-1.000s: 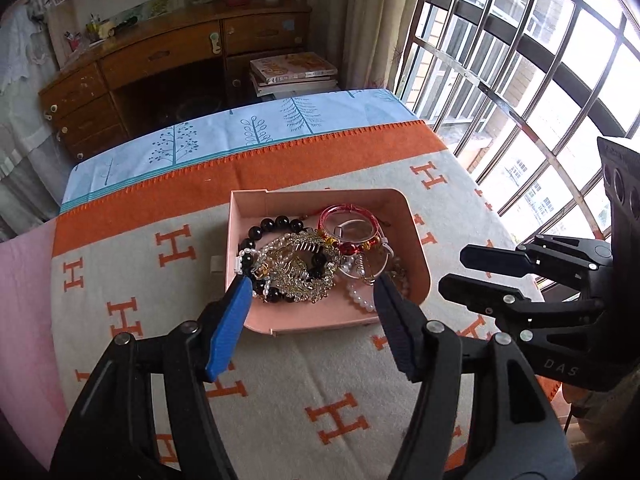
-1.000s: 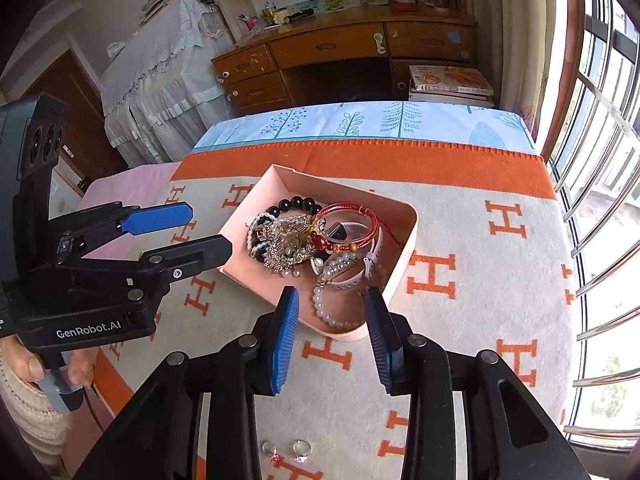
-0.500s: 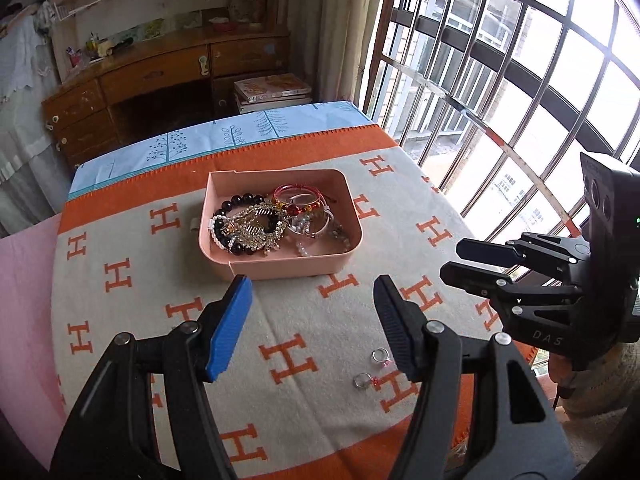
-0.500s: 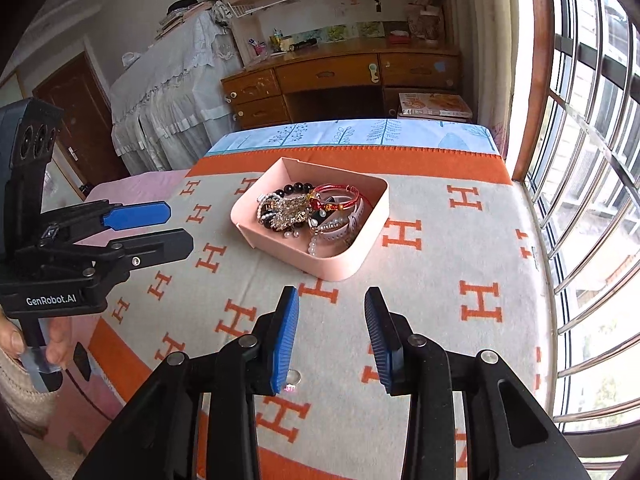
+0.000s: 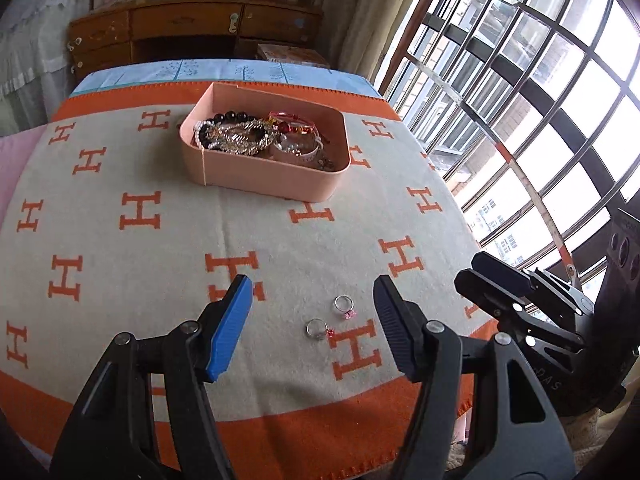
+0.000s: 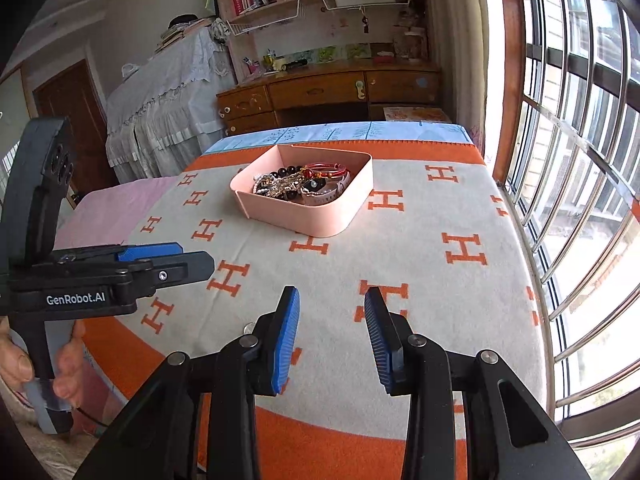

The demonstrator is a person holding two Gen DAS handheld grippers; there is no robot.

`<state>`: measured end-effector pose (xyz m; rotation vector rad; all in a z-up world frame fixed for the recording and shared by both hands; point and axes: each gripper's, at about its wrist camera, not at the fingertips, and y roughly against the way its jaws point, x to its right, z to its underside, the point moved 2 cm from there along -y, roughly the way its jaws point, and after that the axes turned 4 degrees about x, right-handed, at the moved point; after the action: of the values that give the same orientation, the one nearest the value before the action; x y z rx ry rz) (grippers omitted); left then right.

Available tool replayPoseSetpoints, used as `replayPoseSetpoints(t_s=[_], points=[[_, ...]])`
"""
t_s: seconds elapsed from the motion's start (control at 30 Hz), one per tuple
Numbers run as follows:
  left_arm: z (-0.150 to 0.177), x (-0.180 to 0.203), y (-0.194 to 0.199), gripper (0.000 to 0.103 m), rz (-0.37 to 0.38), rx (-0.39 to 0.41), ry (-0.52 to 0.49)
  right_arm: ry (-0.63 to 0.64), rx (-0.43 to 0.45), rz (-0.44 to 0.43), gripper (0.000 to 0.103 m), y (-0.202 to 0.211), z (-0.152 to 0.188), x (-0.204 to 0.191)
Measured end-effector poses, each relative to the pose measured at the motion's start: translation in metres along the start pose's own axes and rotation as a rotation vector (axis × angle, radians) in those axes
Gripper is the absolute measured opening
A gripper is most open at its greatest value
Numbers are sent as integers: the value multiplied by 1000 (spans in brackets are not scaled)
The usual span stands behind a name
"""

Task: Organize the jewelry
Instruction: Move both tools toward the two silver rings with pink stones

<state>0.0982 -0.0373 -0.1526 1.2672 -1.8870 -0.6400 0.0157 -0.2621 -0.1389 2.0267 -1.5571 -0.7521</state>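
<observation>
- On the left we see our left gripper held above the near part of the blanket, its blue-padded jaws standing wide apart with nothing pressed between them.
- In the left wrist view two small silver rings lie on the cloth in the gap framed by those jaws: the nearer ring, with a red stone, and the farther ring, with a pink stone. They lie just beside each other but apart, and closer to the right-hand jaw than to the left-hand one. We cannot tell how high the pads hang above them; neither pad touches a ring.
- Farther off, near the blanket's far orange border, sits the pink tray, well apart from both rings and both tools. It holds a tangle of jewelry: a dark bead bracelet, a gold-toned chain piece and a red bangle.
- To the right we see our right gripper, jaws parted more narrowly and empty. In its own view only bare blanket lies between the pads, and a glint of one ring shows just left of its left jaw, mostly hidden.
- From the right wrist view, the person's hand grips the left tool's handle at the far left.
</observation>
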Motion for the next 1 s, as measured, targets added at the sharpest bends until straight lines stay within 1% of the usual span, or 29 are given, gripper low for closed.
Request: replayPoseSetpoints(t_s=[0.03,0.07,0.13,0.2,0.3,0.43,0.6,0.8,1.0], points=[[6,-3,-7,58,5,-34,27,-14,-6,-4,35,-1,4,3],[11,-6,-15,53,13,-70,50,-28,-15,-9,35,-2,8,6],[23,-6,-28,48,29,-131,71,-52,-33,-15,35,-7,16,13],[34,-1,-36,48,32,-164,56,-69,-45,-21,35,-10,23,17],[44,11,-43,45,46,-190,29,-80,-55,-29,35,-14,31,23],[47,22,-50,45,57,-202,12,-83,-46,-25,35,-15,34,28],[45,27,-63,45,65,-230,21,-97,-48,-22,35,-17,34,33],[37,32,-73,45,50,-208,13,-111,-65,-26,35,-24,38,38],[27,29,-81,45,31,-179,12,-110,-80,-32,35,-33,39,37]])
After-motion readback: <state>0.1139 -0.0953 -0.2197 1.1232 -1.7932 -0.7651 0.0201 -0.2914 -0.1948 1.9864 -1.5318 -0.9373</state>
